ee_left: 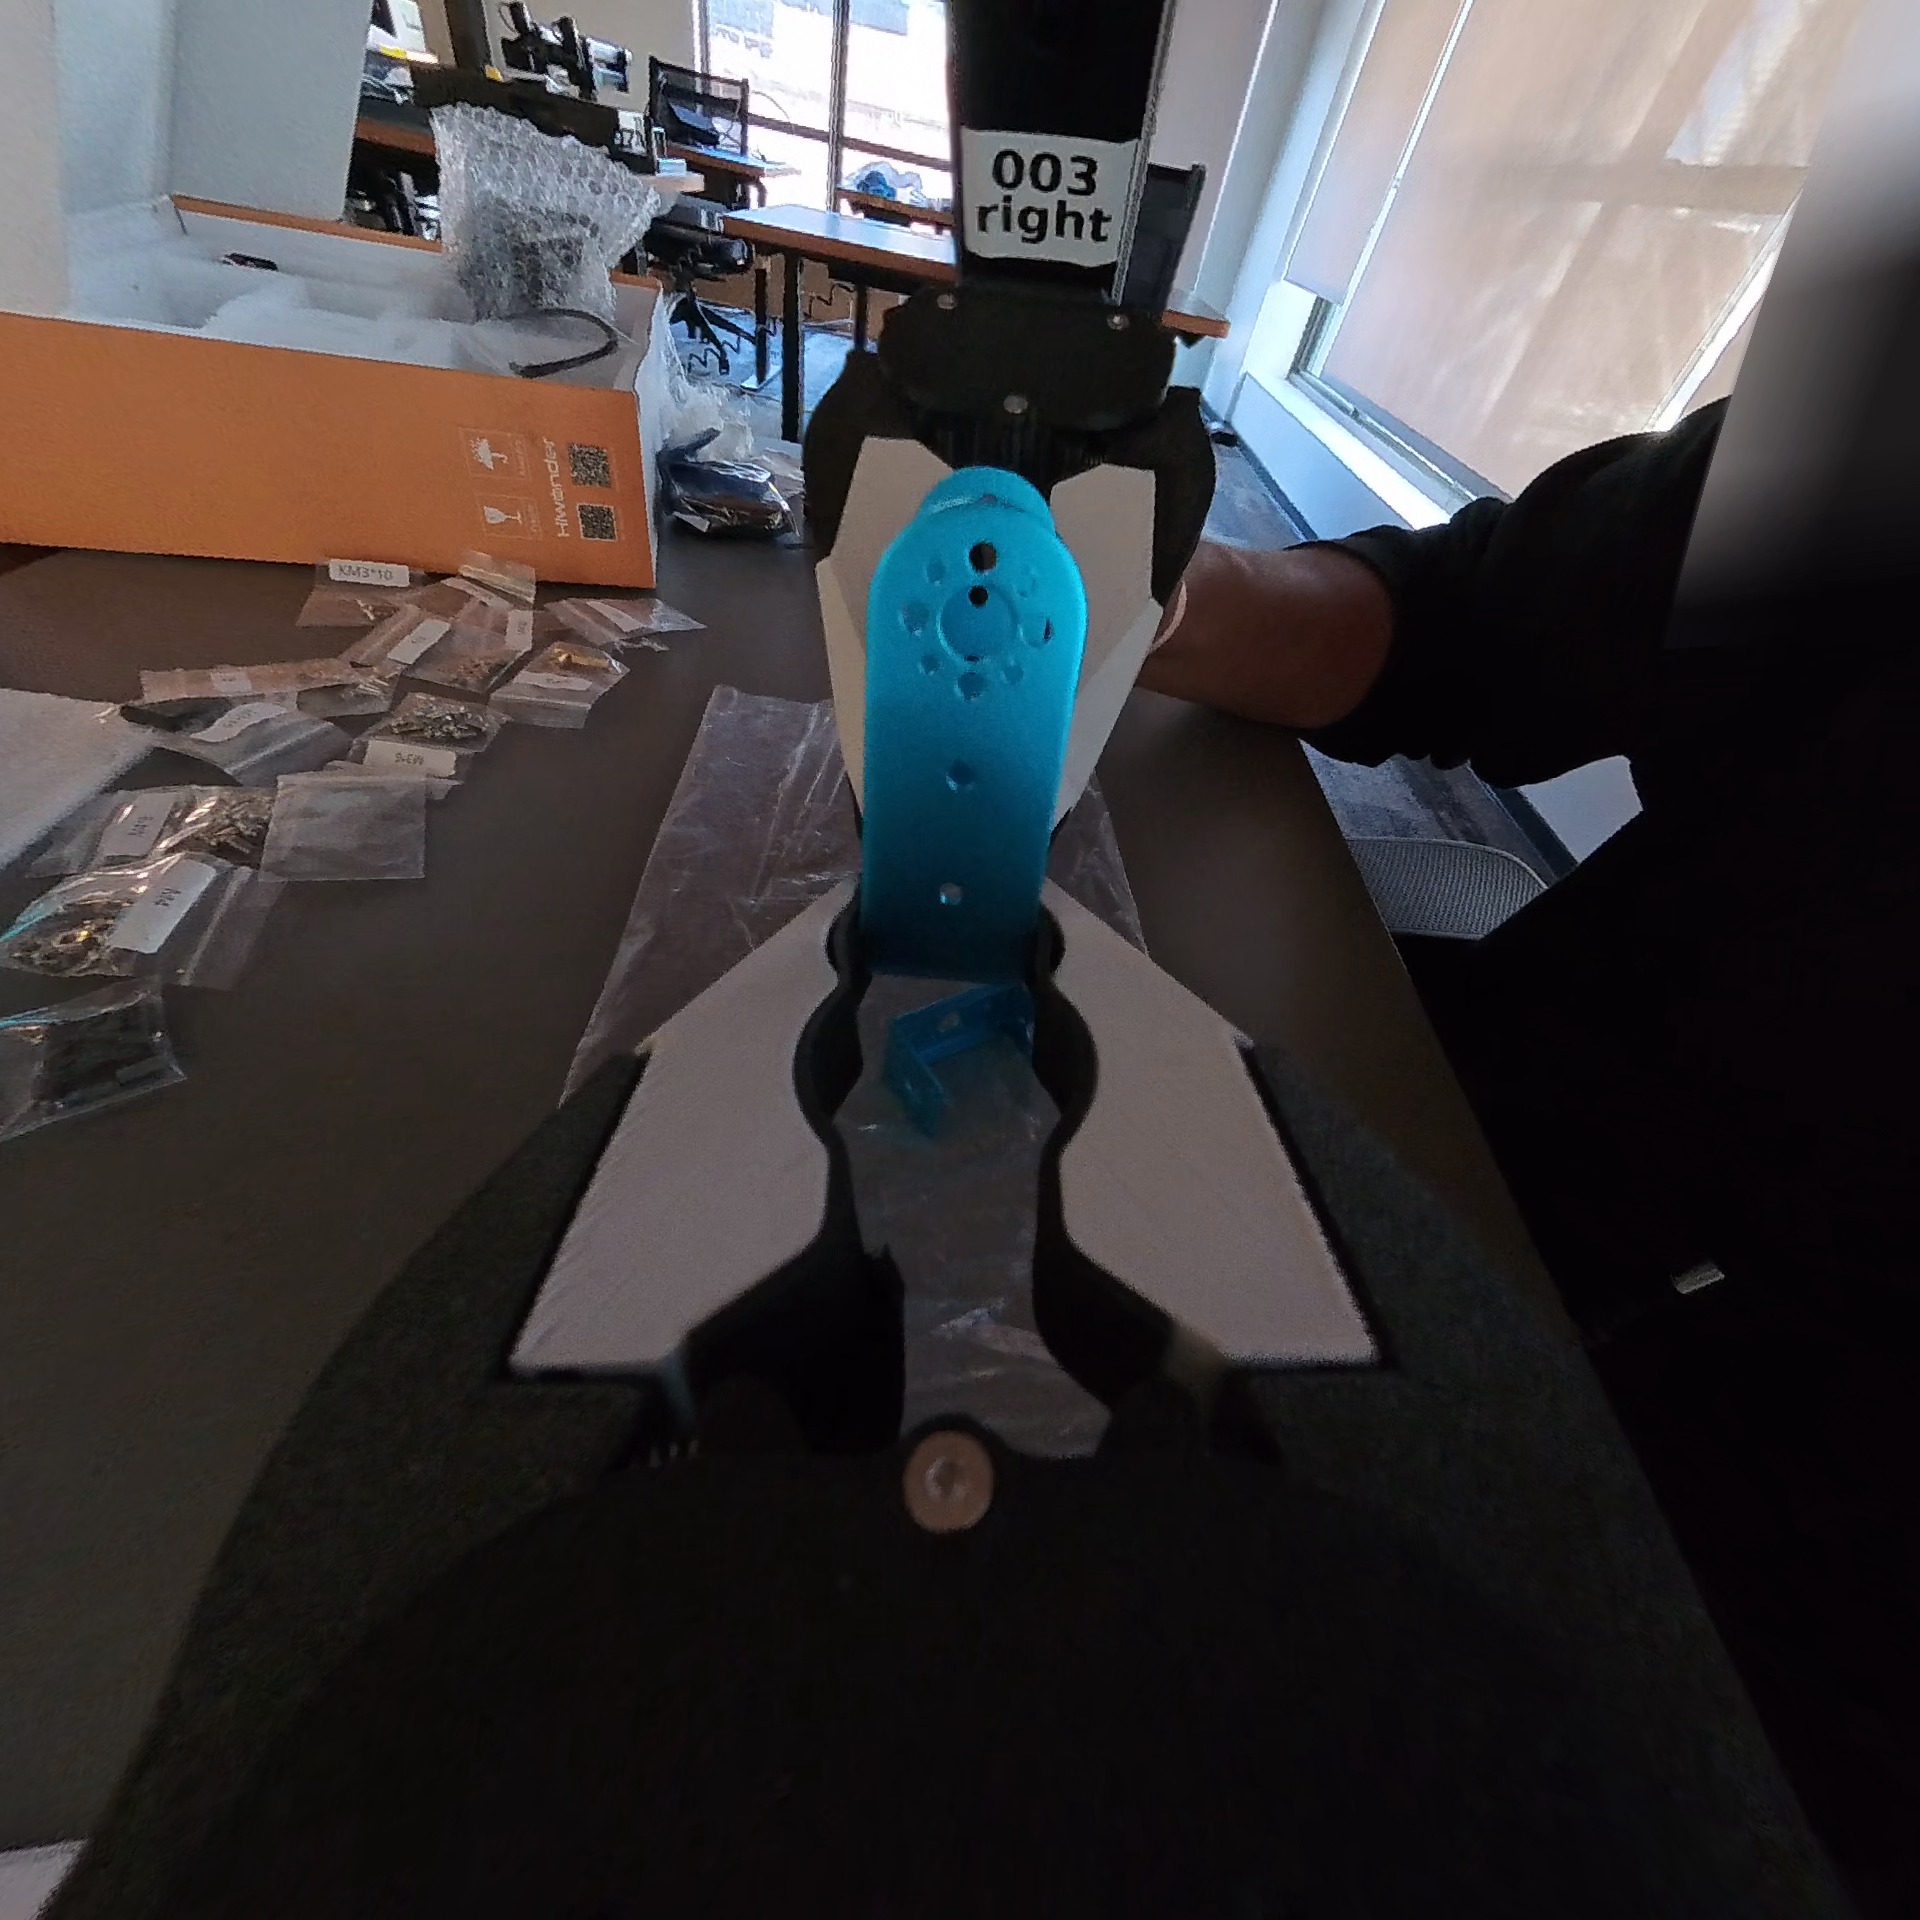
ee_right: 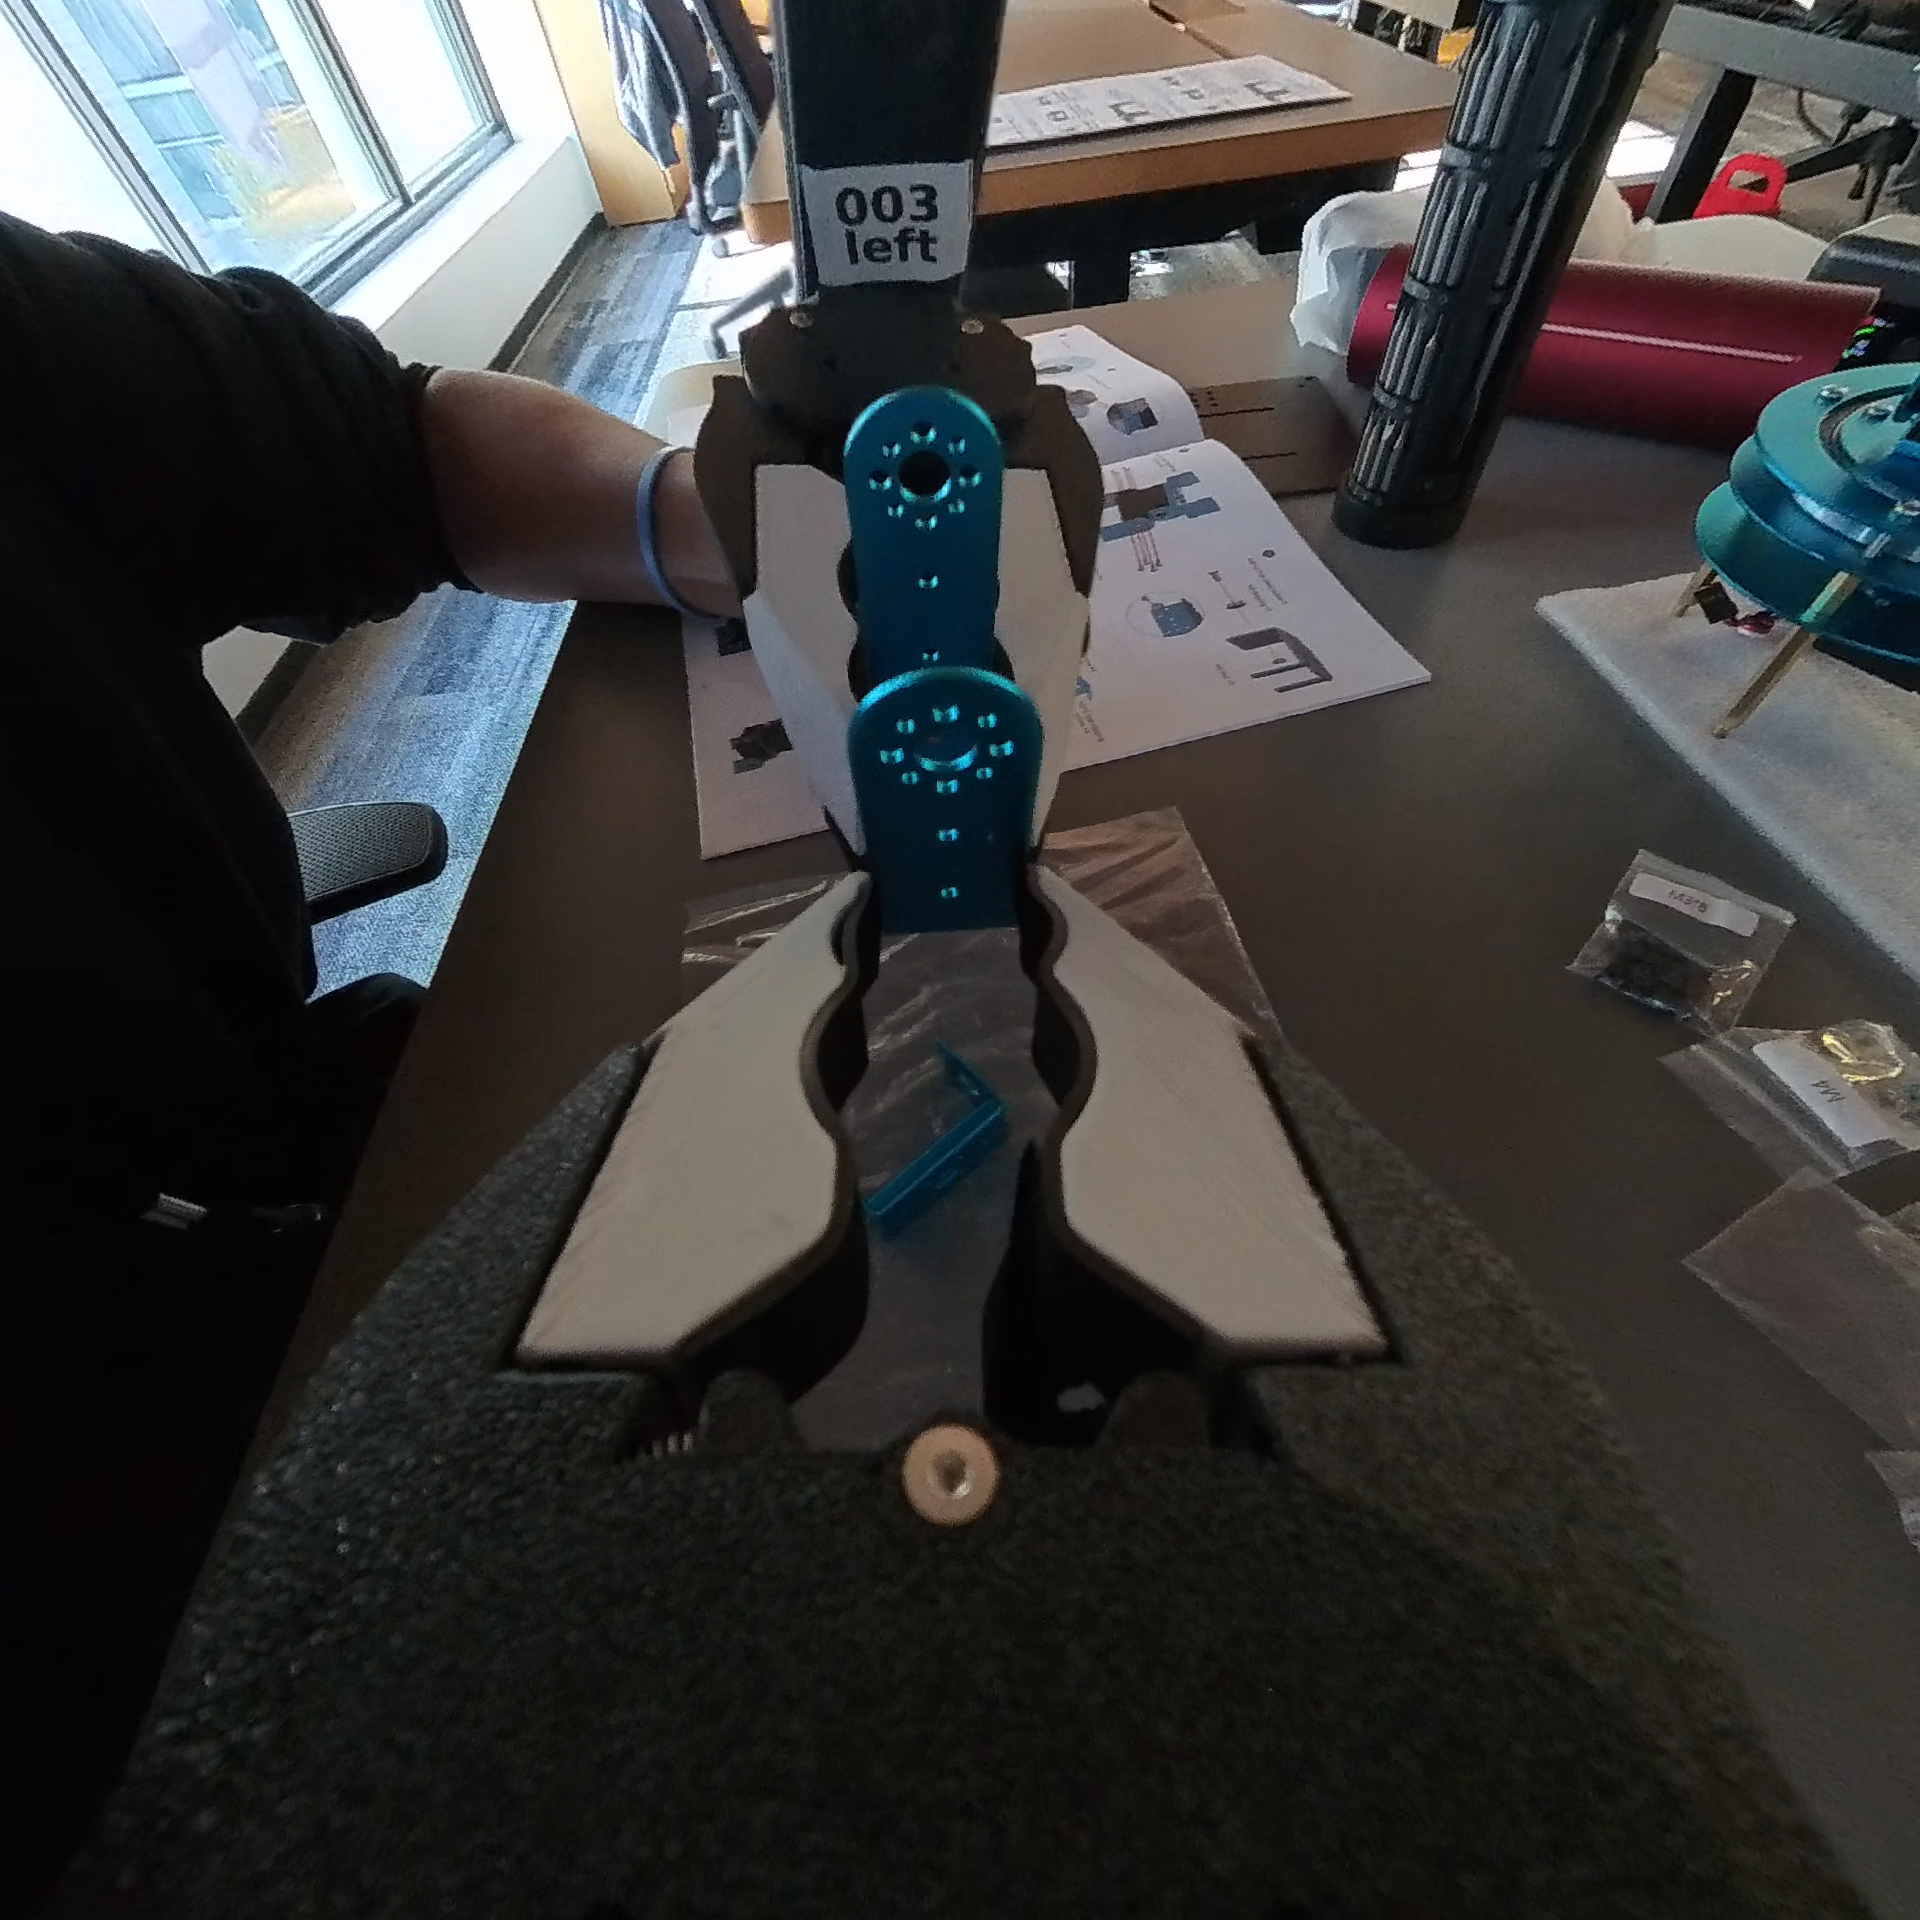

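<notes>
My left gripper (ee_left: pixel 948 925) is shut on the lower end of a blue perforated metal plate (ee_left: pixel 971 727) that stands upright. My right gripper (ee_left: pixel 966 810) faces it from the far side, with its white fingers either side of the plate. In the right wrist view my right gripper (ee_right: pixel 948 894) is shut on the near blue plate (ee_right: pixel 943 800). A second blue plate (ee_right: pixel 920 540) stands behind it, between the fingers of the left gripper (ee_right: pixel 940 821). I cannot tell whether the two plates are joined. A small blue bracket (ee_left: pixel 956 1060) (ee_right: pixel 935 1153) lies below on a clear plastic bag (ee_left: pixel 748 810) (ee_right: pixel 1122 873).
An orange box (ee_left: pixel 312 457) and several bags of screws (ee_left: pixel 312 727) lie to the left on the dark table (ee_left: pixel 416 1039). A manual (ee_right: pixel 1195 582), black cylinder (ee_right: pixel 1455 312), red tube (ee_right: pixel 1610 343) and teal round assembly (ee_right: pixel 1818 520) are farther off. A person's arm (ee_left: pixel 1299 644) rests at the table edge. Less than 4 cm separates the two grippers' tips. From either gripper's tips it is about 9 cm to the small blue bracket (ee_left: pixel 956 1060).
</notes>
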Tool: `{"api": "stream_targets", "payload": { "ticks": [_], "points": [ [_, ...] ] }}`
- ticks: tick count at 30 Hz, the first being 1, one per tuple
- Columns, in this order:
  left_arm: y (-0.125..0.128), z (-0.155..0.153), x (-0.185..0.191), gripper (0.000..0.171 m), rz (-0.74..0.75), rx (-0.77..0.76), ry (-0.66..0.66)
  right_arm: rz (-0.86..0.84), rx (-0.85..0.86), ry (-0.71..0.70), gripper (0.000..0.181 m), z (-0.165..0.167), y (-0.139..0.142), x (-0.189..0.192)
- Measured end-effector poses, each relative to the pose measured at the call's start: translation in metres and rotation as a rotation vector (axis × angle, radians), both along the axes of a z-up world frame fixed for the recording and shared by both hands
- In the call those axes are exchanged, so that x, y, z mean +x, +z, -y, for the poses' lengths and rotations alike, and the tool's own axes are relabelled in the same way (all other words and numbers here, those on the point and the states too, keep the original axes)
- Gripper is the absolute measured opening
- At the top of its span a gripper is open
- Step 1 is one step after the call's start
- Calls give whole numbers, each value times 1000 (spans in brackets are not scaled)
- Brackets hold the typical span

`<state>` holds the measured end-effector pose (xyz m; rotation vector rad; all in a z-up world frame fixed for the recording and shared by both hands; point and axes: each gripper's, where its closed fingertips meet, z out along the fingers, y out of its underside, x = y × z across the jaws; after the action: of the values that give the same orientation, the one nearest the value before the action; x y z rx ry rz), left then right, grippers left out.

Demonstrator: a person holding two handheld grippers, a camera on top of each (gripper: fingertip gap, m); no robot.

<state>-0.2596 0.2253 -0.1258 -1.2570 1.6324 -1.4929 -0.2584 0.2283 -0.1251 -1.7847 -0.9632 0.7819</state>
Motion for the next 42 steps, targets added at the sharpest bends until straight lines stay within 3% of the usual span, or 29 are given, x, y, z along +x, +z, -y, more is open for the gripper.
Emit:
{"api": "stream_targets", "payload": {
  "ticks": [7, 10, 20, 42],
  "points": [
    [6, -1, -1, 27, 35, 0, 7, -20, 22, 2, 28, -1, 2, 0],
    [11, -5, -2, 26, 52, 10, 26, -32, 15, -13, 37, -5, 1, 5],
    [13, -19, -1, 27, 45, -2, 85, -63, 6, -86, 31, -18, 4, 22],
    [16, -20, -2, 27, 60, 1, 94, -36, 18, -89, 26, -18, 0, 21]
  ]
}}
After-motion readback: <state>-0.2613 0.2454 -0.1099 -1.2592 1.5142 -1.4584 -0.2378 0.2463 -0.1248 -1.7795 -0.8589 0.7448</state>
